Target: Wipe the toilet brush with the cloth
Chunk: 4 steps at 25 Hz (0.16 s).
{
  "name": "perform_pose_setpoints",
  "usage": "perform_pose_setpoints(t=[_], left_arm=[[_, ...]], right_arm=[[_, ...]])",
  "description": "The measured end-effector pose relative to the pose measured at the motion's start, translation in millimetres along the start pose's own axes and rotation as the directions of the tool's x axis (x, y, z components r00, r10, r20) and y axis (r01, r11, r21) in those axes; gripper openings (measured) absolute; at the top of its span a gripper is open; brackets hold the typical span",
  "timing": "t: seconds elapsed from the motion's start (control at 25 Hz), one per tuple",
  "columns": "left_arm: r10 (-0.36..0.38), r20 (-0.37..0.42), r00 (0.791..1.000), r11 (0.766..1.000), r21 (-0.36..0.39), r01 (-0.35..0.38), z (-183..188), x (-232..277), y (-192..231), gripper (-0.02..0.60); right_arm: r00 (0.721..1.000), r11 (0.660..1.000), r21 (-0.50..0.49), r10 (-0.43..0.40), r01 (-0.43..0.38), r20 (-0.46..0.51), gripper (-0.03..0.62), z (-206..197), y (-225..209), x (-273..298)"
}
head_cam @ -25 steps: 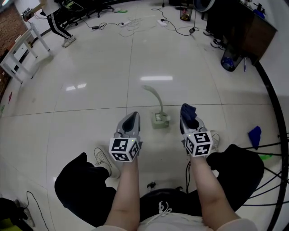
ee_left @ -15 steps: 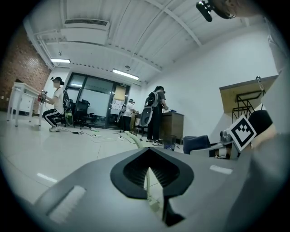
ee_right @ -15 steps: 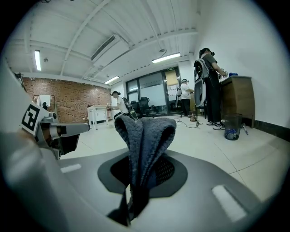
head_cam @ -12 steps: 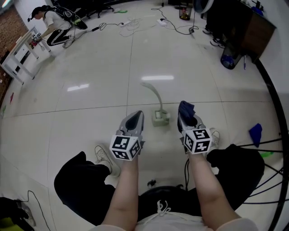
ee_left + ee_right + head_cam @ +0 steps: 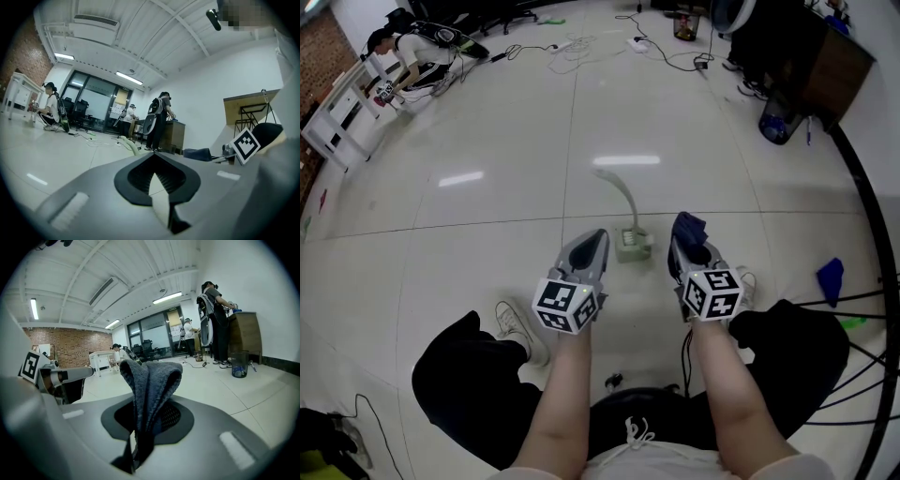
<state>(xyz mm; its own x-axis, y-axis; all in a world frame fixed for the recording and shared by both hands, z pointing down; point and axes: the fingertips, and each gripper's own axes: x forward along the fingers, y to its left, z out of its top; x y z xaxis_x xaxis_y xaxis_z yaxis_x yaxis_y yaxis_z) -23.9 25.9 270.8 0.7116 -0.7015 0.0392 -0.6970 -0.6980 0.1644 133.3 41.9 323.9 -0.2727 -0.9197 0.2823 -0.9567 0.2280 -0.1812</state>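
Note:
The toilet brush has a pale green curved handle [image 5: 622, 195] and stands in a small square holder [image 5: 633, 247] on the tiled floor. My left gripper [image 5: 596, 236] is shut on nothing, its tip just left of the holder. In the left gripper view its jaws [image 5: 154, 159] meet, and the handle [image 5: 129, 143] shows beyond them. To the right of the holder my right gripper [image 5: 684, 236] is shut on a dark blue-grey cloth [image 5: 690, 225]. The cloth [image 5: 150, 380] stands up in a folded hump between that gripper's jaws [image 5: 145, 408].
Cables [image 5: 581, 47] trail across the far floor. A person [image 5: 412, 52] crouches by a white table [image 5: 342, 117] at far left. Dark furniture [image 5: 806, 66] and a blue bin [image 5: 776, 127] stand at right, a blue rag [image 5: 830, 278] beside a black curved rail [image 5: 877, 244].
My left gripper has slid right and forward, closer to the brush holder. The right gripper with the cloth has barely shifted. The person far left has crouched down.

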Motion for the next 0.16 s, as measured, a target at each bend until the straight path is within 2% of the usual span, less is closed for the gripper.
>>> perform_pose_setpoints(t=[0.16], left_arm=[[-0.02, -0.006, 1.0, 1.0, -0.002, 0.02, -1.8, 6.4, -3.1, 0.006]], right_arm=[[1.0, 1.0, 0.0, 0.006, -0.006, -0.003, 0.062, -0.4, 0.0, 3.9]])
